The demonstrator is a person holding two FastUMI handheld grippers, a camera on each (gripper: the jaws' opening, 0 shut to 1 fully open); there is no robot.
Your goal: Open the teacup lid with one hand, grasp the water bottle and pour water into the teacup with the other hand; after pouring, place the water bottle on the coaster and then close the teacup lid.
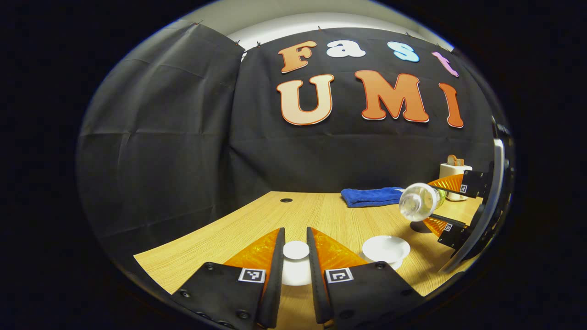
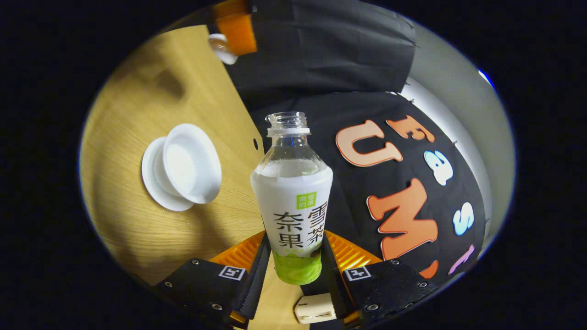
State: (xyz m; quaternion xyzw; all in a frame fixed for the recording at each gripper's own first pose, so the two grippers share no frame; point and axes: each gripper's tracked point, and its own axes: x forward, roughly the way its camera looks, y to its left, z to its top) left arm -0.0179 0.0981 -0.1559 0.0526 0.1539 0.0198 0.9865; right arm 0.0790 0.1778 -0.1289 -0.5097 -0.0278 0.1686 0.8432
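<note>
My left gripper [image 1: 295, 237] is shut on the white teacup lid [image 1: 296, 270], held just above the table with its knob between the fingers. The open white teacup [image 1: 386, 247] sits on its saucer a little to the right. My right gripper [image 1: 429, 203] is shut on the clear water bottle [image 1: 418, 201], which is tipped on its side above and right of the cup, its uncapped mouth pointing toward it. In the right gripper view the bottle [image 2: 293, 197] stands between the fingers of my right gripper [image 2: 296, 236], with the teacup [image 2: 188, 162], saucer [image 2: 153, 183] and the lid [image 2: 222, 48] beyond.
A folded blue towel [image 1: 371, 196] lies at the back of the wooden table [image 1: 321, 215]. A white toaster with bread [image 1: 451, 172] stands behind the right gripper. A small cable hole [image 1: 286, 200] is near the back wall. A pale object [image 2: 314, 309] shows under the bottle.
</note>
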